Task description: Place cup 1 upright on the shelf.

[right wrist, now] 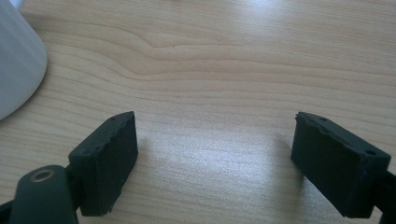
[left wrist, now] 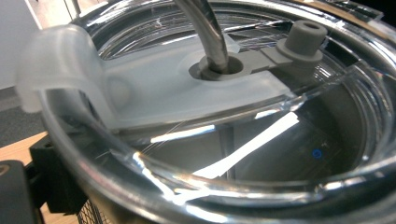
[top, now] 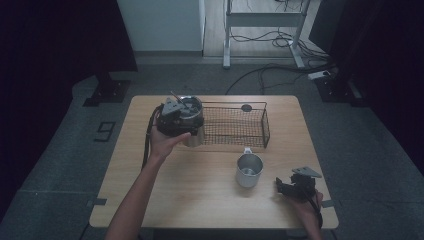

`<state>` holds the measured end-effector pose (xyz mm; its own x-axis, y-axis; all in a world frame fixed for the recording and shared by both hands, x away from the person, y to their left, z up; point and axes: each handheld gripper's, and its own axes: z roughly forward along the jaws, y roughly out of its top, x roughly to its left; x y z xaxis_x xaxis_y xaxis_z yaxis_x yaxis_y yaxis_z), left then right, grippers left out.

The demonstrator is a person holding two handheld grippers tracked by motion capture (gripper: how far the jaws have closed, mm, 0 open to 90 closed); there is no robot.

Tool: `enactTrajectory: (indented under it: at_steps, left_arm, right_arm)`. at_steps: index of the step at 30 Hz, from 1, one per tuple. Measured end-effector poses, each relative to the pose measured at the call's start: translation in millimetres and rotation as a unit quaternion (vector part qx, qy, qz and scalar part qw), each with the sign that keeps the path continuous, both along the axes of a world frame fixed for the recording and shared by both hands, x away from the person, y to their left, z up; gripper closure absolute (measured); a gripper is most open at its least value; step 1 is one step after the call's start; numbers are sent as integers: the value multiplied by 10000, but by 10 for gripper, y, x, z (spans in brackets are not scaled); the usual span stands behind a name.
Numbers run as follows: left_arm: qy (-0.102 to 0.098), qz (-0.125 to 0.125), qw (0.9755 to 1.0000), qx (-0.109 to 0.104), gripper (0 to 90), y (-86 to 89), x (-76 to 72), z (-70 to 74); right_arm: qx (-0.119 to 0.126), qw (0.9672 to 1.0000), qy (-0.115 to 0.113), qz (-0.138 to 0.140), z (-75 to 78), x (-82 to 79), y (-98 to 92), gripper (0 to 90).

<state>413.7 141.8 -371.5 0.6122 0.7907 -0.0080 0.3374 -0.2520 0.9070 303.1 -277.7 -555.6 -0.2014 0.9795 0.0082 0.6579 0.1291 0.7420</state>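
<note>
straw (left wrist: 205, 28) through clear lid (left wrist: 187, 93), claw close-up

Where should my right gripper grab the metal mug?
Probably by the rim of the metal mug, coming straight down: it stands upright and open-topped, and its small handle points away toward the wire basket. Right gripper is open beside it.
</note>
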Motion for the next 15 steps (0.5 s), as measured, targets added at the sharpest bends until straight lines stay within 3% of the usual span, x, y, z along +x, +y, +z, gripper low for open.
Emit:
enactTrajectory:
  at_steps: [8, 15]
  left_arm:
    - [-51, -5, 9999, 156, 42, -66, 51, 14]
    - [-62, -37, 9998, 166, 42, -111, 99, 40]
  right_arm:
    - [-5, 10000, -6, -1, 0, -1, 1, 144]
    - [-5, 10000, -9, -4, 0, -1, 1, 146]
